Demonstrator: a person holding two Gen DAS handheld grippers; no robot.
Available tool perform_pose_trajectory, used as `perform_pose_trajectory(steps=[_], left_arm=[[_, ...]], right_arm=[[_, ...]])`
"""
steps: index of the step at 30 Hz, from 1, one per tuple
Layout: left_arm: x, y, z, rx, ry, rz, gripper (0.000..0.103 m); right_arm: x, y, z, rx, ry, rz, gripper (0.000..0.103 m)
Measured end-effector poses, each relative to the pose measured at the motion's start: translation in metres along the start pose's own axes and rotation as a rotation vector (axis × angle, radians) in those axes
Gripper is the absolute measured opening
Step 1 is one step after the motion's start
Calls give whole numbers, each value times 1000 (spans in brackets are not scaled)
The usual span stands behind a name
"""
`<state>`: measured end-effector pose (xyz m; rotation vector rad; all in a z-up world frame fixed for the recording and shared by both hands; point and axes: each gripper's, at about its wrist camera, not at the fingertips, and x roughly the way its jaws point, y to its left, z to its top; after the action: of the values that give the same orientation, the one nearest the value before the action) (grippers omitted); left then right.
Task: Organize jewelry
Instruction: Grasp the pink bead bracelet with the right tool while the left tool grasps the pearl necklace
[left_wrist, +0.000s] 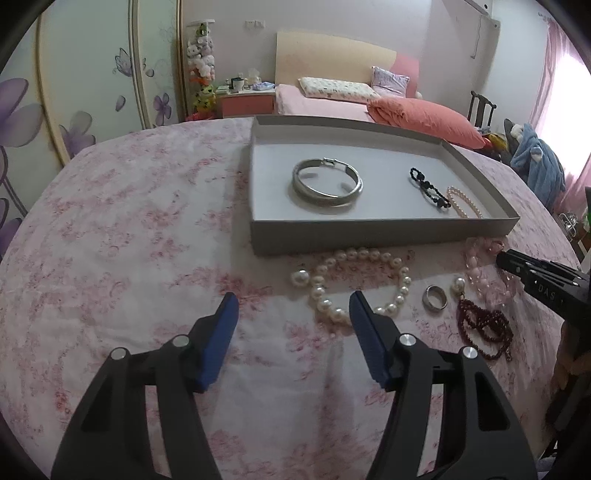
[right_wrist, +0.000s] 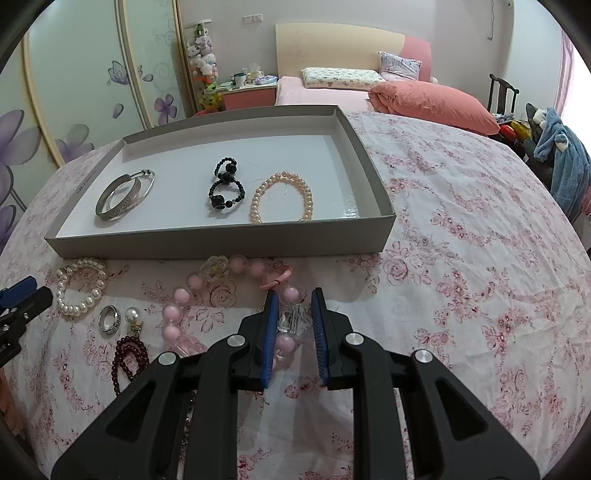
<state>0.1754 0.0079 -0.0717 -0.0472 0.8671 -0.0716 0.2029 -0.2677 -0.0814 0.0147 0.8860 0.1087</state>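
R tool half-closed round pink bead necklace, loop running left-right; L tool open

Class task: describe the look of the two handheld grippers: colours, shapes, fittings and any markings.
Both the left gripper and the right gripper have black, wedge-shaped linkage arms with cut-outs, round silver pivot pins, and flat blue pads on the finger insides. The left wrist view shows white lettering on the right gripper's side, too small to read. No cables or sleeves show.
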Motion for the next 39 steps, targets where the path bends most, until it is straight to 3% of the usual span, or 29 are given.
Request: perform_pose_trajectory(steps=[7, 18, 31, 34, 36, 37, 39], left_arm=[[16, -23, 2, 99, 40, 67, 61], [12, 0, -3, 130, 60, 46, 62], [11, -10, -6, 142, 44, 17, 53], [10, -13, -7, 151, 42, 0, 44], [8, -17, -8, 171, 36, 0, 17], [8, -19, -9, 178, 35, 0, 11], [8, -21, -9, 188, 35, 6, 10]], right_arm=[[1, -1, 0, 7, 0, 10, 20], [0, -4, -1, 10, 0, 16, 20], [1, -4, -1, 9, 0, 15, 20], [1, -3, -1, 9, 0, 15, 20], [1, -3, -1, 7, -1, 14, 20], [0, -3, -1, 8, -1, 15, 19], [0, -6, -1, 16, -4, 24, 19]])
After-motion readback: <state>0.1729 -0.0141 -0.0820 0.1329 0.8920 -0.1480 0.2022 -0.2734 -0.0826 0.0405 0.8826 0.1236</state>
